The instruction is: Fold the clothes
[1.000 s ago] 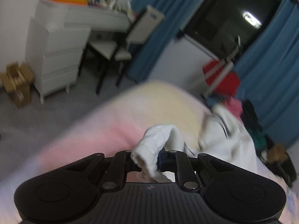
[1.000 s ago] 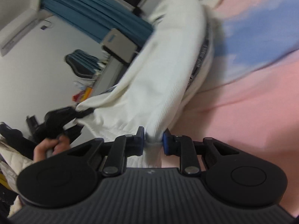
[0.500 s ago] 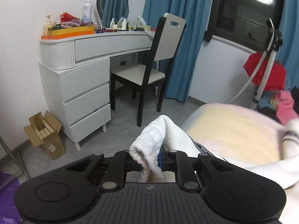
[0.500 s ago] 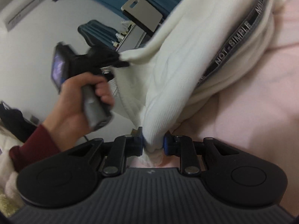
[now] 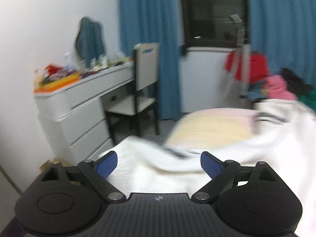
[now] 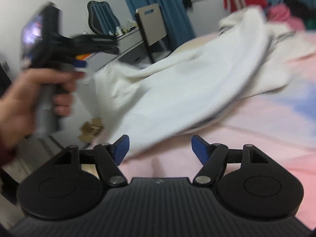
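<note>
My left tool (image 5: 159, 165) and right tool (image 6: 160, 148) both gape wide, gripping nothing. The white sweater (image 6: 177, 90) lies rumpled across the bed (image 6: 256, 138); I judge every fold outstanding.

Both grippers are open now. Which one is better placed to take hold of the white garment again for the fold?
Probably the left gripper: the white garment lies directly between its open fingers. The right gripper is open mostly over the pink bedsheet, with cloth only beside its left finger.

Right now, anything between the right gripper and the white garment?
Nothing visible. The right gripper is open, and the white garment lies just ahead on the pink bedsheet, its near edge by the left fingertip.
</note>
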### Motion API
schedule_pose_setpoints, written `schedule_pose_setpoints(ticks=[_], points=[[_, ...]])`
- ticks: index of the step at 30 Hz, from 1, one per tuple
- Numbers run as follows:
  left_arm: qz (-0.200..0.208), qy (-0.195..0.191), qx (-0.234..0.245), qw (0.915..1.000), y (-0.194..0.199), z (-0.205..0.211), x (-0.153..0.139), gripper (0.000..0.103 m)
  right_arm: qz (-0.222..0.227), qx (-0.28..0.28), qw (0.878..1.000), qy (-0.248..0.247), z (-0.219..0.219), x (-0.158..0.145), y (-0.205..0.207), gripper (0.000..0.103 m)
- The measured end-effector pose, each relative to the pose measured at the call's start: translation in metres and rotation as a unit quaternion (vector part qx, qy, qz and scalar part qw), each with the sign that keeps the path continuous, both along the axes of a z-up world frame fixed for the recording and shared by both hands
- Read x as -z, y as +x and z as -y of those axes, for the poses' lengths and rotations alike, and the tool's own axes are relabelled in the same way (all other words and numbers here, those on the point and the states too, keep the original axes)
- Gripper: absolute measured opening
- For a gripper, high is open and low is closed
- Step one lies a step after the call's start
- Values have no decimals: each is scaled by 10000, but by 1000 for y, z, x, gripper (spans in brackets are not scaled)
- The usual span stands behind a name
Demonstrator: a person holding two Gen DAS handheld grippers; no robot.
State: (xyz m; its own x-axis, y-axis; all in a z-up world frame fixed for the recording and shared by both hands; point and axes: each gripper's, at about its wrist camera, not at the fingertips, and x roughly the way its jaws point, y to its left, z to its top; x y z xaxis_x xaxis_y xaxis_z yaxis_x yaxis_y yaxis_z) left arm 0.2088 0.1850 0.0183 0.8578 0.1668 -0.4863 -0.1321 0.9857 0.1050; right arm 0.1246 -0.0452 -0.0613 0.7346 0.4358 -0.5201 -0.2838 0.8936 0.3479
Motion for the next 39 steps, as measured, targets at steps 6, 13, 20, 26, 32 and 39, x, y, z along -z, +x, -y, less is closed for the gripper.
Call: schedule_pose_setpoints(ticks=[6,13,20,26,32,39], points=[[-123,-163,607,9979,-123,89,-64,103,288,651,9946,-760,83,-9,-45,72],[-266,-601,1046,9923,-254,182,-123,103,86,1489,9876,-495,158,14,-56,72],[-852,-1323,1510,9759,-320,242,-159,103,76,2013,9792,-249,194,16,-41,72],[-593,-1166,1662,9774,-345,265,-172,103,-61,2181,9759,-10,206,17,-43,72],[-614,-1094,1641,9784,-342,270,-177,103,-19,2226,9749,28,207,13,-47,72],[-600,-1331,1507,9777,-335,256,-183,103,-62,2282,9736,46,207,14,-46,72]])
